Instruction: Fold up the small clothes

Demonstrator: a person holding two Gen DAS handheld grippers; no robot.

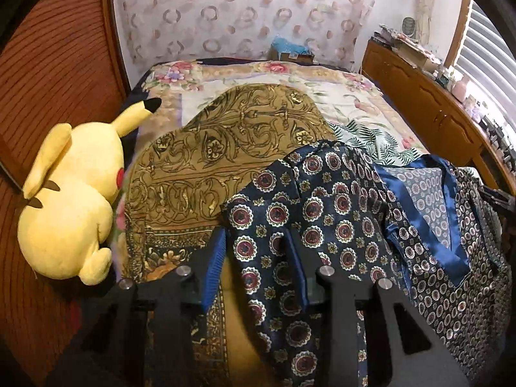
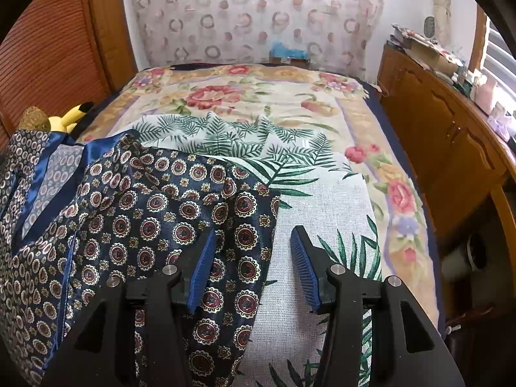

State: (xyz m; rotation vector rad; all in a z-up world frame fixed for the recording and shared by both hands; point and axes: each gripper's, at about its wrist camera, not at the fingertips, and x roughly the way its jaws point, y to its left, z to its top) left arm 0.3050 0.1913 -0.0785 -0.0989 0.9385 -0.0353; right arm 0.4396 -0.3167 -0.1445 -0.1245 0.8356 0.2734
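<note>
- Gripping stage: left gripper (image 1: 258,271) has navy medallion-print top (image 1: 322,213) sleeve draped between its pads, lower centre; whether they pinch it, cannot tell.
- Right gripper (image 2: 254,267) is open; other sleeve edge lies between its fingers, lower left of frame, unpinched.
- Next, likely: clamp both, fold sleeves inward.
- Top lies on bed (image 2: 322,96).
</note>
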